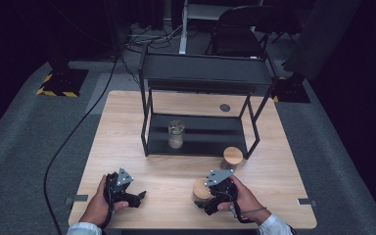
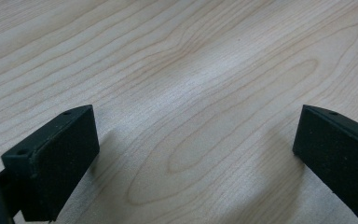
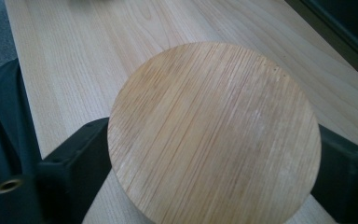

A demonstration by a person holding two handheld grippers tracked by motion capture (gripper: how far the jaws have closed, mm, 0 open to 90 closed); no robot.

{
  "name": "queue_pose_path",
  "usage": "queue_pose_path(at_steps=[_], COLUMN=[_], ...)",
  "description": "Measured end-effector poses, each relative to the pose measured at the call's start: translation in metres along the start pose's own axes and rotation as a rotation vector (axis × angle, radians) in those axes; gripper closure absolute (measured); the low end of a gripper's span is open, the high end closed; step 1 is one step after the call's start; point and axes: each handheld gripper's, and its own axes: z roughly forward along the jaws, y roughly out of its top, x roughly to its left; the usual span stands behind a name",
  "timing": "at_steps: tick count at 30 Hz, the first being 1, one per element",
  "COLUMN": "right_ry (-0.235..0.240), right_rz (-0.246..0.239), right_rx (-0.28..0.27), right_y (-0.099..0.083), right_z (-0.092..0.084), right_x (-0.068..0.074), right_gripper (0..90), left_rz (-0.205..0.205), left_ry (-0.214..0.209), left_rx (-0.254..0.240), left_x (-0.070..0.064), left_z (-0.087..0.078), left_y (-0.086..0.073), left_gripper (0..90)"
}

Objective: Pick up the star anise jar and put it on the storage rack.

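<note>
The right gripper [image 1: 209, 198] closes on a round bamboo-lidded jar [image 3: 214, 135] at the pale wooden table's [image 1: 176, 186] near edge, seemingly gripping it. Next comes a steady lift toward the black metal shelf [image 1: 203, 134]. The left gripper [image 2: 191, 154] rests open, empty. Grey carpet [image 1: 24, 132] surrounds.

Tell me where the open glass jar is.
In the high view the glass jar stands on the lower shelf of the black rack, left of middle, beyond both grippers.
</note>
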Motion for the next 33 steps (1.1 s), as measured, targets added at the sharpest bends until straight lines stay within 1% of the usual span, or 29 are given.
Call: queue_pose_path(at_steps=[2, 4, 8, 13, 16, 20, 27, 33], right_ry=[-0.002, 0.003, 0.005, -0.007, -0.013, -0.015, -0.022, -0.012], right_rz=[0.006, 0.016, 0.017, 0.002, 0.007, -0.003, 0.004, 0.013], right_rx=[0.001, 0.007, 0.027, 0.04, 0.041, 0.049, 0.05, 0.045], right_y=[0.0007, 0.0011, 0.0018, 0.0034, 0.0042, 0.0049, 0.0055, 0.0058], right_z=[0.0, 0.0003, 0.0015, 0.0019, 0.0018, 0.0018, 0.0016, -0.0004], right_x=[-0.0005, -0.0019, -0.0027, -0.0017, -0.0021, -0.0011, -0.0006, -0.0019], right_gripper=[14.2, 18.8, 23.0, 24.1, 24.6, 24.7, 24.9, 25.3], left_rz=[0.0, 0.0, 0.0, 0.0, 0.0, 0.0, 0.0, 0.0], left_ry=[0.001, 0.001, 0.001, 0.0, 0.001, 0.001, 0.001, 0.0], left_rx=[0.001, 0.001, 0.001, 0.0, 0.001, 0.001, 0.001, 0.0], left_x=[0.0, 0.0, 0.0, 0.0, 0.0, 0.0, 0.0, 0.0], left_z=[0.0, 0.0, 0.0, 0.0, -0.0001, -0.0001, 0.0, 0.0], left_y=[0.0, 0.0, 0.0, 0.0, 0.0, 0.0, 0.0, 0.0], left_gripper=[0.0, 0.0, 0.0, 0.0, 0.0, 0.0, 0.0, 0.0])
